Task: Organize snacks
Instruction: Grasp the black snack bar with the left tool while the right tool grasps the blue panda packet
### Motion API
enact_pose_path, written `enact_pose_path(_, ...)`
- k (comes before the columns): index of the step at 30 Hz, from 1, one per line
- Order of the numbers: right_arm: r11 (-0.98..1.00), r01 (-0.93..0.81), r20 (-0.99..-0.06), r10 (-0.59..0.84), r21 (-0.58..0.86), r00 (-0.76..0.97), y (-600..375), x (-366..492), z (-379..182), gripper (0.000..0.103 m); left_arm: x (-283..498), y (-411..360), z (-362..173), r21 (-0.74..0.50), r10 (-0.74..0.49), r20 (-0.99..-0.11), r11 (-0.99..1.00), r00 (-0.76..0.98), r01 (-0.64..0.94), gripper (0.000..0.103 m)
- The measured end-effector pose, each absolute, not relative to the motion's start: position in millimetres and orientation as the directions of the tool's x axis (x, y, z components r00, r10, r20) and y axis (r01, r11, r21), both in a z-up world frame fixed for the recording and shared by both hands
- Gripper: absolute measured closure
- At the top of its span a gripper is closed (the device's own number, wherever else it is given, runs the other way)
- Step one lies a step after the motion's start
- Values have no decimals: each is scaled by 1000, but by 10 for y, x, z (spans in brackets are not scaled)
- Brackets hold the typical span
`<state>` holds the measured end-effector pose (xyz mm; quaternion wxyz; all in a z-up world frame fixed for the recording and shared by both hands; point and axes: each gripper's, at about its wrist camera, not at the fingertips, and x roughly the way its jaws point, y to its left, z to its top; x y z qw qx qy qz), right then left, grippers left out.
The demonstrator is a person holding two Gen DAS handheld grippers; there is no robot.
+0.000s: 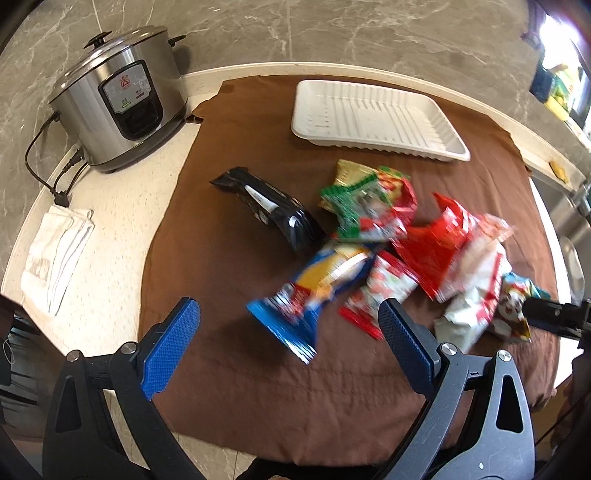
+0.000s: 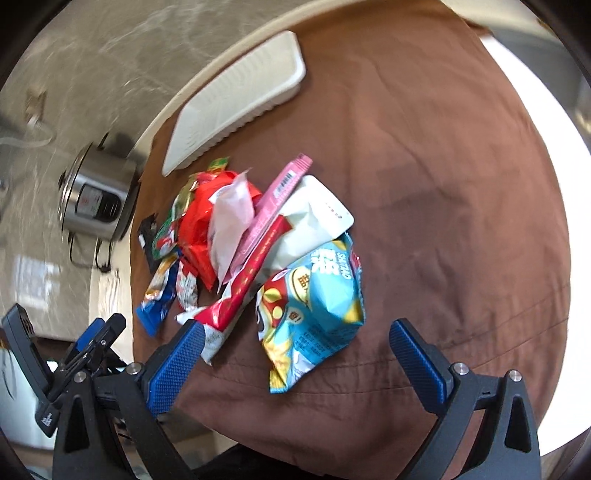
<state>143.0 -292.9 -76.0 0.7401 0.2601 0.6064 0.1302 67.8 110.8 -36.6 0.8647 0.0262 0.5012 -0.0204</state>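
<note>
Blurred snack packets (image 1: 388, 258) overlap, partly hiding one another on brown cloth (image 1: 240, 387).

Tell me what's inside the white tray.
The white tray shows only its ribbed floor; no snack lies in it. The snack pile sits in front on the brown cloth. Nothing covers the tray's inside.

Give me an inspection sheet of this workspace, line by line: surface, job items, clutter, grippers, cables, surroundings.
Surface: brown cloth covers a pale counter.
Job's things: snack packets lie piled on the cloth; white tray behind them holds nothing.
Clutter: rice cooker and folded towel on the counter.
Grippers: left gripper and right gripper both open, holding nothing.
Cables: black cord runs from the cooker.
Surroundings: grey marble wall.
</note>
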Motion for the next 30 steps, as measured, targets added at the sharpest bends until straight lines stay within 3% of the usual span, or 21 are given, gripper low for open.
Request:
enact_pose_path(12, 789, 294, -840, 485, 540, 242, -2966, 1527, -898, 1, 1664, 1638, -540, -97, -65, -902, 994, 426, -54, 5)
enact_pose_path(30, 813, 331, -877, 429, 479, 216, -2825, 1700, -914, 0, 2412, 1961, -1131, -363, -259, -909, 877, 327, -314, 3)
